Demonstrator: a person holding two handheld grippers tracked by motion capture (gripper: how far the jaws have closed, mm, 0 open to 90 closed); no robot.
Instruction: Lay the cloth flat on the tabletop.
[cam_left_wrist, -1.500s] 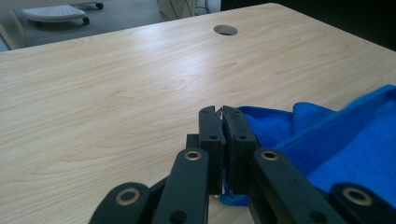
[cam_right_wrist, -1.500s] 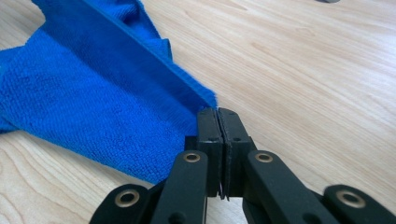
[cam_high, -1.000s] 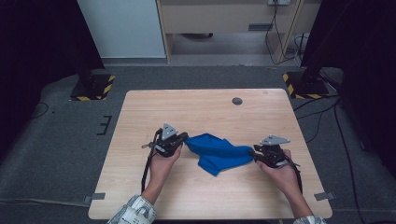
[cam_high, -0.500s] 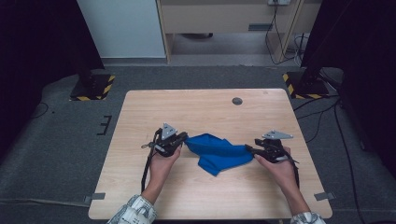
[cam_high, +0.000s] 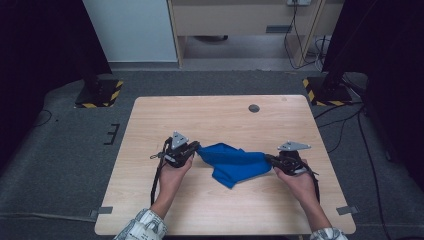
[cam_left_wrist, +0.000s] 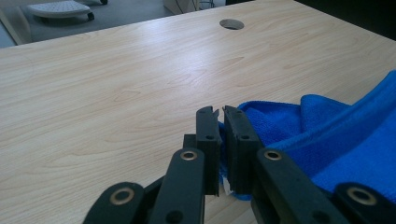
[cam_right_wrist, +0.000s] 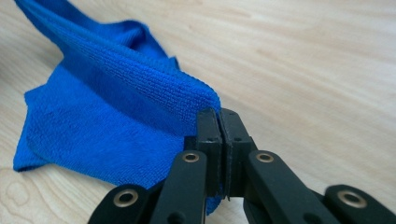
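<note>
From above, I see a pale wooden table (cam_high: 220, 120) with a blue cloth (cam_high: 232, 162) lying a little toward the near edge from its middle, stretched between my two hand-held grippers. My left gripper (cam_high: 196, 148) sits at the cloth's nine o'clock end. Seen along the left gripper (cam_left_wrist: 220, 116), its two black jaws are nearly together and pinch a corner of the blue cloth (cam_left_wrist: 327, 140), with the fabric bunching away toward three o'clock. My right gripper (cam_high: 269, 159) sits at the cloth's three o'clock end. Its jaws have just been closing, and seen along the right gripper (cam_right_wrist: 219, 114) they are pressed tight on a folded edge of the blue cloth (cam_right_wrist: 107, 116), which fans out toward ten o'clock and rests on the wood. The cloth's loose lower part hangs toward six o'clock between the grippers. A small round hole (cam_high: 254, 108) lies in the tabletop at one o'clock from the cloth, well apart from it.
</note>
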